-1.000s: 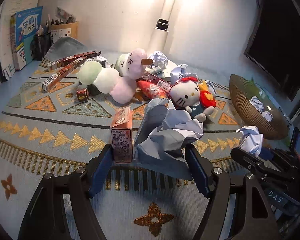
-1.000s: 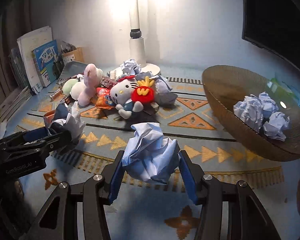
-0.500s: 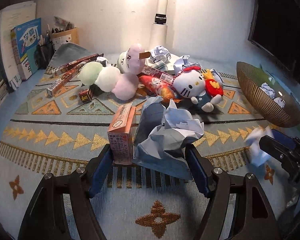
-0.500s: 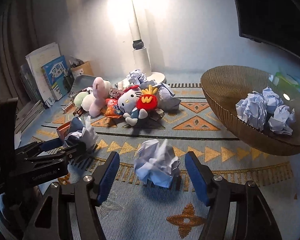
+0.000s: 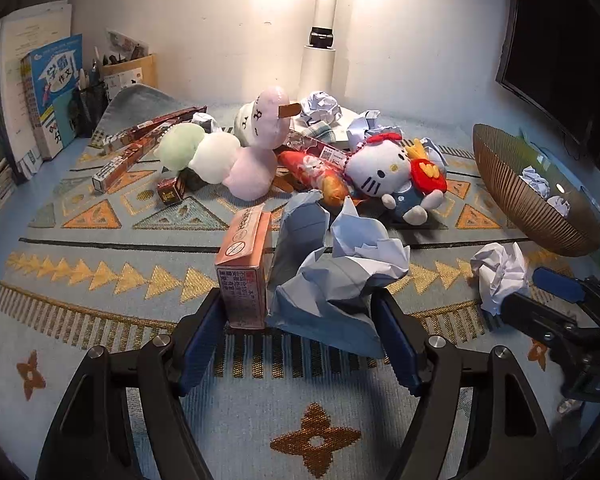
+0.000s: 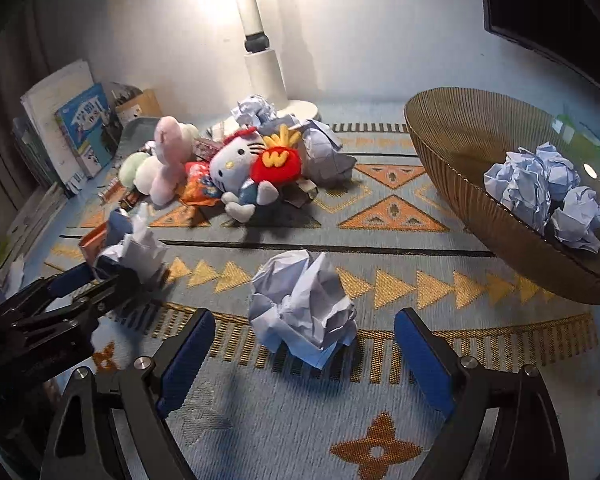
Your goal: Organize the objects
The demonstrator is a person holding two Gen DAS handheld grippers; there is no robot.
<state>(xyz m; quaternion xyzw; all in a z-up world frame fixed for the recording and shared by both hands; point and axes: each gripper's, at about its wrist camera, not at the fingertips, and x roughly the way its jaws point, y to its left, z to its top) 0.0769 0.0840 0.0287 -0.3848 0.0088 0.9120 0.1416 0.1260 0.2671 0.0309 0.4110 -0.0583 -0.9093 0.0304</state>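
Two black grippers with blue pads angled down over the rug

The left gripper point(image 5: 300, 332) was closed on a crumpled pale-blue paper wad point(image 5: 340, 276) and an orange carton point(image 5: 244, 272), pads pressing both. The right gripper point(image 6: 304, 356) had just been opening; its jaws stood wide, a crumpled white paper ball point(image 6: 304, 304) lying free between them, touching neither pad.
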